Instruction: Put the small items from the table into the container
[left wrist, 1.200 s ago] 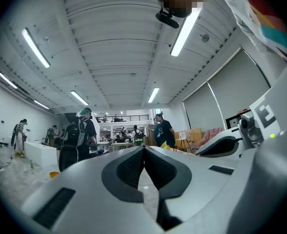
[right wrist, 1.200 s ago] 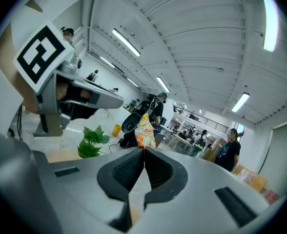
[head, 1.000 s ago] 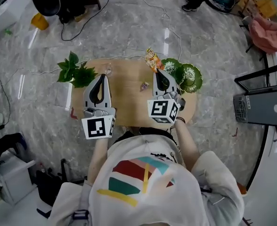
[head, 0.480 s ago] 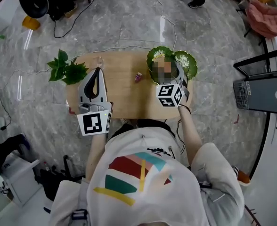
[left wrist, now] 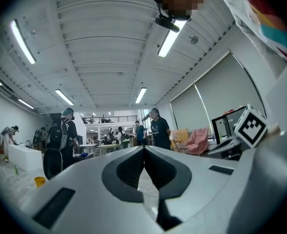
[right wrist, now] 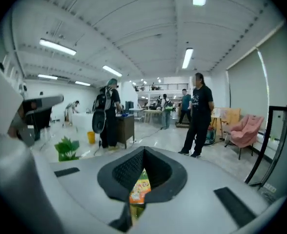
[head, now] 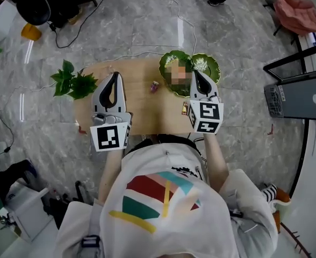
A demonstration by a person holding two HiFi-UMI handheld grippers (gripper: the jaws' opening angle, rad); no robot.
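Starting at your left, the leafy plant [head: 72, 80] sits at the end of the worktop [head: 142, 114], clear of the job. Your left tool [head: 114, 74] [left wrist: 144, 147] hovers level above the wood beside it, jaws pressed together with nothing between them. I judge it is simply parked there while the other hand does the carrying. Near the middle lies a small wrapped item [head: 155, 86], apart from both tools and waiting to be moved. Another small item [head: 184, 109] rests nearer the front edge, just beside the right tool's body. Next comes the green bowl [head: 164, 67], the container. A mosaic patch covers its contents from above, but your right tool's own view shows an orange snack packet [right wrist: 139, 191] through the gap below its tips. That right tool [head: 196, 73] [right wrist: 144, 151] is over the bowl's right side, tilted a little downward, jaws fully together. The packet looks to lie beneath them in the bowl rather than pinched, which suits a drop already made. A second green bowl [head: 210, 63] sits just beside the first, on its right.
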